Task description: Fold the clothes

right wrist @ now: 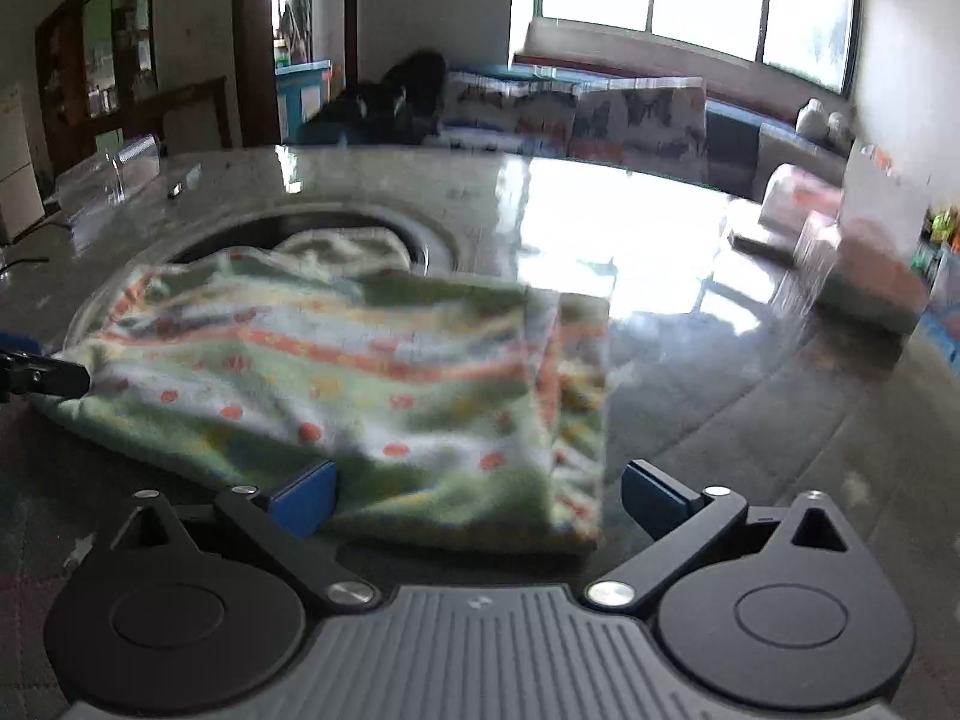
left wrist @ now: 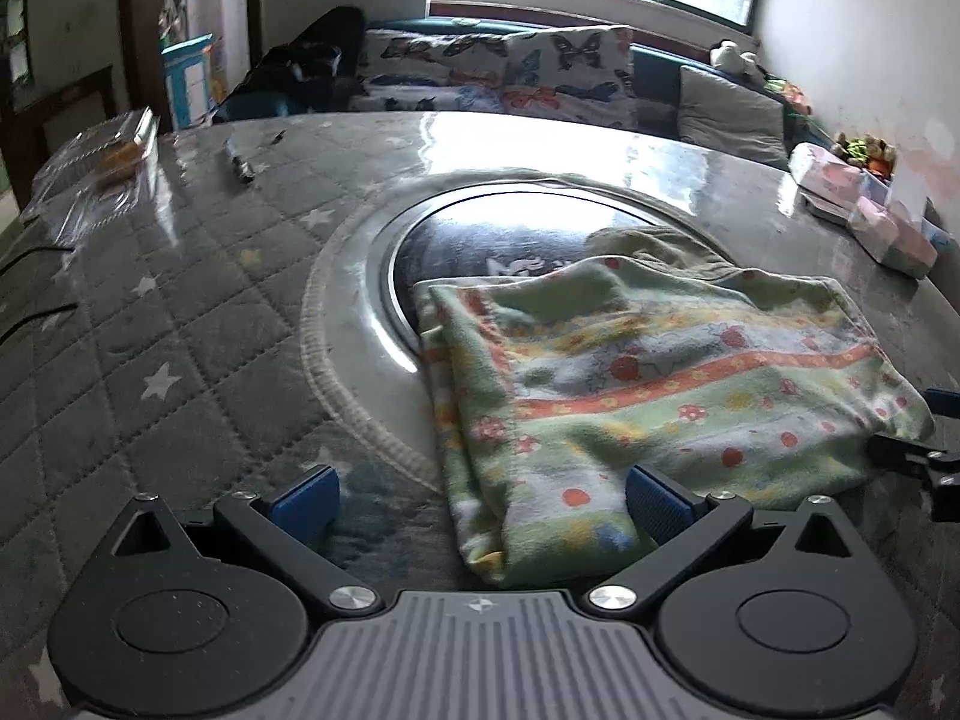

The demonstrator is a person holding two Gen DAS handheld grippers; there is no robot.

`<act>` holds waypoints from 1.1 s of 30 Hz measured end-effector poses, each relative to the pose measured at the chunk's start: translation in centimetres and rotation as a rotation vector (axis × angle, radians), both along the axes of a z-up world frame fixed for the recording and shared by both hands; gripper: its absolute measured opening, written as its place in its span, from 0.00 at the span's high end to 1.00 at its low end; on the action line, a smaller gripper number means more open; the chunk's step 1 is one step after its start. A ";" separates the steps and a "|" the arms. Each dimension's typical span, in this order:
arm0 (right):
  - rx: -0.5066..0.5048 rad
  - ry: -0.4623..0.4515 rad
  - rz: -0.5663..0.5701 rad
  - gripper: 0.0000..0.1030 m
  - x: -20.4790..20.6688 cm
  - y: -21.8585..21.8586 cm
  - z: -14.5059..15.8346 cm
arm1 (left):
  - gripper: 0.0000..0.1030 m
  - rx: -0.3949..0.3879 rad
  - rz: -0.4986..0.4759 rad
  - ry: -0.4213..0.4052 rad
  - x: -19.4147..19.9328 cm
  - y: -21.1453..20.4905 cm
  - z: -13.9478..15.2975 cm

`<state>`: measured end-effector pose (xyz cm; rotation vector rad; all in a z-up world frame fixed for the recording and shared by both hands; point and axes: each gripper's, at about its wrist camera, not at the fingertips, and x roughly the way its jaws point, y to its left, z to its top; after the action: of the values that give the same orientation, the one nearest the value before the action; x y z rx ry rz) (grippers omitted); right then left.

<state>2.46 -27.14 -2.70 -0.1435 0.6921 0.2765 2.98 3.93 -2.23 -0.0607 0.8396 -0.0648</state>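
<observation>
Now folded cloth [left wrist: 648, 396] between spread left gripper [left wrist: 480, 504], right gripper [right wrist: 477, 501]

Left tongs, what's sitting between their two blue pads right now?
The near corner of the folded floral cloth lies between the open left tongs, over quilted table; left wrist view.

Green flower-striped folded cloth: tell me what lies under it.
The green flower-striped folded cloth lies partly over the round glossy inset in the grey quilted star-print table cover. How much of the inset it covers, and anything beneath, is hidden.
</observation>
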 end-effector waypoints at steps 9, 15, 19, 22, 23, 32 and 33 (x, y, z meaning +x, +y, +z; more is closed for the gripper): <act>0.027 0.026 -0.078 0.01 2.4 -1.0 -0.7 | 0.00 0.020 0.041 0.004 0.1 0.6 -0.5; -0.028 0.001 -0.130 0.01 2.5 -2.1 -0.4 | 0.00 0.033 0.058 -0.001 0.2 1.2 -0.3; -0.009 0.023 -0.128 0.00 3.3 -2.5 -1.2 | 0.00 0.044 0.058 0.003 0.3 1.0 -0.4; -0.022 0.022 -0.143 0.00 3.1 -2.8 -1.2 | 0.00 0.049 0.056 0.007 0.3 0.9 -0.5; -0.034 0.022 -0.147 0.00 3.0 -2.9 -1.2 | 0.00 0.048 0.056 0.011 0.4 1.0 -0.4; -0.078 0.012 -0.130 0.01 2.7 -2.1 0.0 | 0.00 0.118 0.069 -0.018 1.5 1.6 0.2; -0.069 0.006 -0.116 0.01 2.8 -1.9 0.3 | 0.00 0.115 0.076 -0.018 1.7 1.8 0.3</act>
<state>5.31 -29.04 -2.38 -0.1679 0.7132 0.1414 4.64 5.68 -1.88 0.0160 0.8212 0.0548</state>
